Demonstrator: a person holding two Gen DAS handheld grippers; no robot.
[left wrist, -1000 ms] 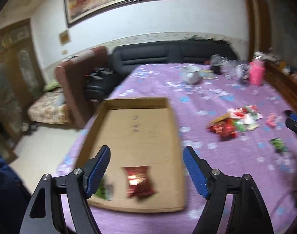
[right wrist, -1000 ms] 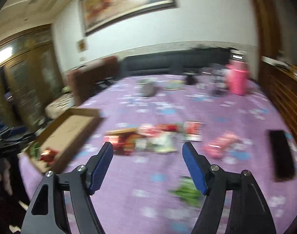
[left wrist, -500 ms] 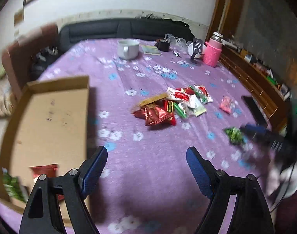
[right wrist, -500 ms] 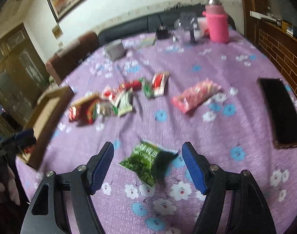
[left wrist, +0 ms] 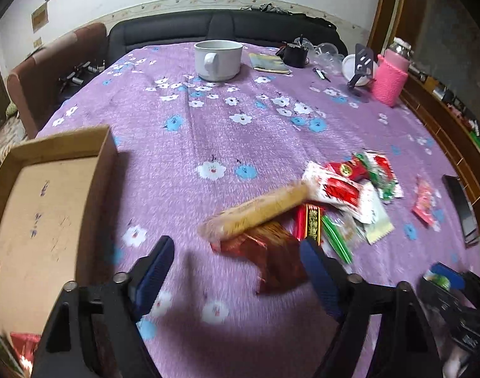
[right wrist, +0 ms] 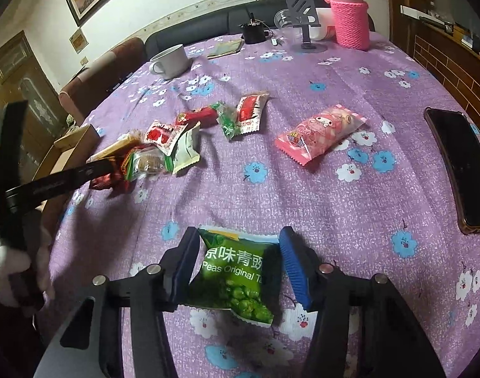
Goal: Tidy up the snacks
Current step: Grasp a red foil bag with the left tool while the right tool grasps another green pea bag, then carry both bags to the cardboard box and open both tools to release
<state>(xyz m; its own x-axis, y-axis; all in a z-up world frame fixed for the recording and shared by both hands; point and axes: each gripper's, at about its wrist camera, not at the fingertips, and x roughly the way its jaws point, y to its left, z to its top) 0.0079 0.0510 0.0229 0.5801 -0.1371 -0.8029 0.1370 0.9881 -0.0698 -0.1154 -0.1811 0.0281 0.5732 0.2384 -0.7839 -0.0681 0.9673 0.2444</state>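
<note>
The near part of the left wrist view is smeared by motion, so the dark red foil packet [left wrist: 271, 261] between the left claw [left wrist: 237, 271] blades is hard to read, and the cardboard tray [left wrist: 92, 189] at the left is cut off by the frame, with only a corner of a red packet [left wrist: 22, 346] showing in its near end. In the right wrist view the left claw's arm crosses in front of the snack pile [right wrist: 164, 151], hiding its left edge.

The right claw [right wrist: 238, 267] straddles a green pea packet [right wrist: 237, 277] lying on the purple flowered desk [right wrist: 350, 220]; whether its blue blades are touching the packet's sides or stand just off them I cannot tell. The packet is glossy green with white lettering (Chinese characters above "Peas Original"), peas printed across its lower half, and crimped white ends. Its long axis runs near to far, the top seam pointing away from the camera, tilted slightly.

The left claw is released, jaws wide, holding nothing. Beyond it a long tan wrapped bar [left wrist: 255, 211] lies diagonally, rising toward the far right, resting on the red packet.
</note>
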